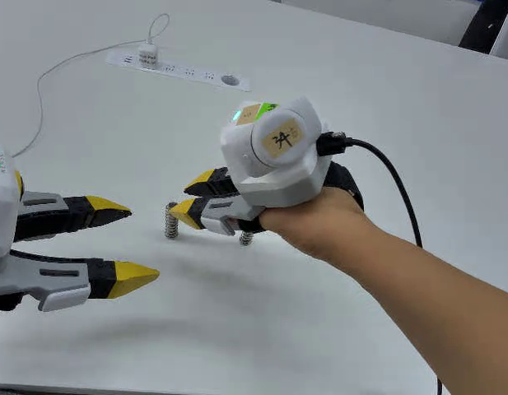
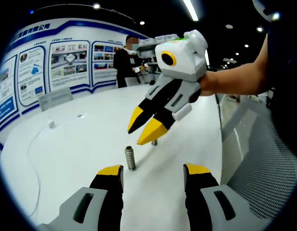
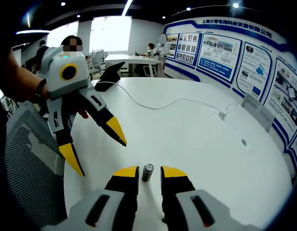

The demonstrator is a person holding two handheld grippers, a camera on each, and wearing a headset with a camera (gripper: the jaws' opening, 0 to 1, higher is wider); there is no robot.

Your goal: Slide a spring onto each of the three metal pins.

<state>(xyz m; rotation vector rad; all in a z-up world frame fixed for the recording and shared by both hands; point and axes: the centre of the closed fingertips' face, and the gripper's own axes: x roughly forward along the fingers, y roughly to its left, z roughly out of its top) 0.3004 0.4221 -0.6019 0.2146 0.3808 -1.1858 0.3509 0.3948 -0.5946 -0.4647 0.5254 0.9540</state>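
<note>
Nearest the head camera, the left gripper [image 1: 144, 243] is held with its jaws spread wide and empty. The right gripper [image 1: 179, 197] is pointed toward it, jaws slightly parted and pinching nothing, with one spring [image 1: 171, 220] just ahead of its tips. A second spring [image 1: 246, 238] is seen beneath that gripper. Both stand upright on the surface [image 1: 319, 82], long axes vertical. The pins cannot be made out. A pick-up appears to be in hand; next, the jaws must be closed squarely across the coil.

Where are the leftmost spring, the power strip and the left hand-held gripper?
Leftmost spring [image 1: 171, 222], head view: mid coil.
Power strip [image 1: 188, 74], head view: mid body.
Left hand-held gripper [image 1: 138, 244], head view: between fingertips.
</note>
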